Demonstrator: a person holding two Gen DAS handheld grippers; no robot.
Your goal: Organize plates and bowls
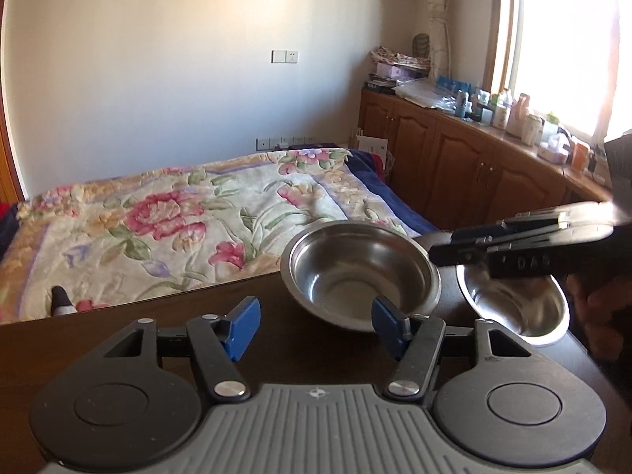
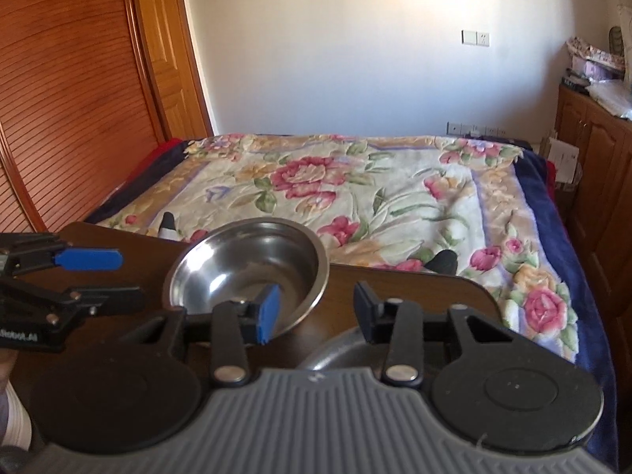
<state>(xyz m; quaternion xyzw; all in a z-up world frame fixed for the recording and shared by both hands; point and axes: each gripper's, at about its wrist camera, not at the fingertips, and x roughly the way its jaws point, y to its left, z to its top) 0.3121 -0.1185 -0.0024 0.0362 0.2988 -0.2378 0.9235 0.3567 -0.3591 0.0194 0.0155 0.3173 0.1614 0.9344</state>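
A steel bowl sits on the dark wooden table. A second steel bowl stands to its right, partly hidden under my right gripper. My left gripper is open just short of the first bowl's near rim, with nothing between its blue pads. My right gripper is open too. Its fingers straddle the first bowl's right rim, with one blue pad inside the bowl.
Beyond the table's far edge lies a bed with a floral blanket. Wooden cabinets with cluttered tops run along the right wall under a window. A person's hand holds the right gripper. A wooden door is at left.
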